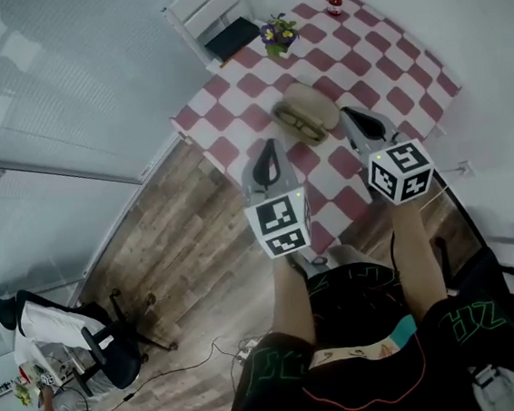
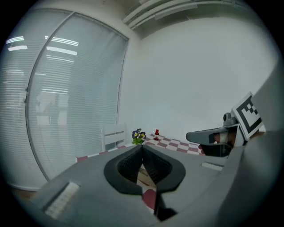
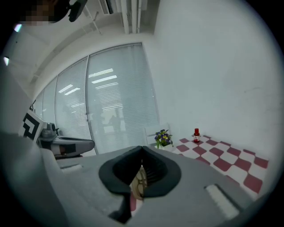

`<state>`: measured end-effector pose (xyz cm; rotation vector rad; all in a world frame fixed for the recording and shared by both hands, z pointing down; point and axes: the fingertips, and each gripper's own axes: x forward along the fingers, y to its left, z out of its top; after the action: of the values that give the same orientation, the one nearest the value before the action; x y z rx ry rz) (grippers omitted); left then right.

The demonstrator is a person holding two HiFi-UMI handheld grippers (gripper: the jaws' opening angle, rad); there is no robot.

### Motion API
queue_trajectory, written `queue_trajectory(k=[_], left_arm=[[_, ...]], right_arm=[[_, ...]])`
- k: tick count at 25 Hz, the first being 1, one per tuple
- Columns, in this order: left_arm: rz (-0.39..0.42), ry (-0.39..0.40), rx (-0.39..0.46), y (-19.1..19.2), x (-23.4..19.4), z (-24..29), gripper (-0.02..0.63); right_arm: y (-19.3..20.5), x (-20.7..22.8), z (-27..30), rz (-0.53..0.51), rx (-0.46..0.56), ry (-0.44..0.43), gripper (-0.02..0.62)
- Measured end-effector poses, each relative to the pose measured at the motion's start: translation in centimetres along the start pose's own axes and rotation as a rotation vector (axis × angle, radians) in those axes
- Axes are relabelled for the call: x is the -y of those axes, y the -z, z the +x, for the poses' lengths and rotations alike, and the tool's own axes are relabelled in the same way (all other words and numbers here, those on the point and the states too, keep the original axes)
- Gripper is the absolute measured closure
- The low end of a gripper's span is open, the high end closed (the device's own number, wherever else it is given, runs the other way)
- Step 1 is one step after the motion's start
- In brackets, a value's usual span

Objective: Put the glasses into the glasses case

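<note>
Checkered table (image 1: 379, 59) ahead. The left gripper (image 1: 269, 146) and right gripper (image 1: 353, 115) hover over its near side, both pinched closed on nothing. The glasses case (image 1: 311, 98) lies open just beyond them, with the glasses (image 1: 295, 121) on its near half; can't tell if they're seated. Looks like the start: next, open a jaw and reach in.

Looking steeply down from the head, well above the checkered table (image 1: 315, 66), and nearly level along the left gripper (image 1: 272, 145) and right gripper (image 1: 351, 114), all sharing flowers (image 1: 277, 34) and red bottle (image 1: 334, 2).
</note>
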<state>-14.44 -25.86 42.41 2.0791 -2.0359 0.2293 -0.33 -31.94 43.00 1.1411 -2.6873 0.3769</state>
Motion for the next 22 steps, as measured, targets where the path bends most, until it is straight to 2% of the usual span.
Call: queue_trajectory(k=[7,11,16,22], left_arm=[[0.053,-0.009,0.072,-3.6,2.1,-2.9,0.597],[0.067,-0.005,0.100,-5.0,3.3,-4.3,0.597],[0.083,-0.040,0.121,-6.0,2.9,-5.0,0.597],[0.092,-0.076,0.143,-6.9,1.9,-5.9,0.597]], right_arm=[[-3.1,1.3,-4.6,-0.062,0.101,0.078,0.592],[-4.7,1.3,-6.9,-0.093,0.157,0.085,0.592],[-6.5,0.8,-7.9,-0.144,0.216,0.084,0.592],[-7.8,0.9,-8.7,-0.147,0.250,0.104,0.592]])
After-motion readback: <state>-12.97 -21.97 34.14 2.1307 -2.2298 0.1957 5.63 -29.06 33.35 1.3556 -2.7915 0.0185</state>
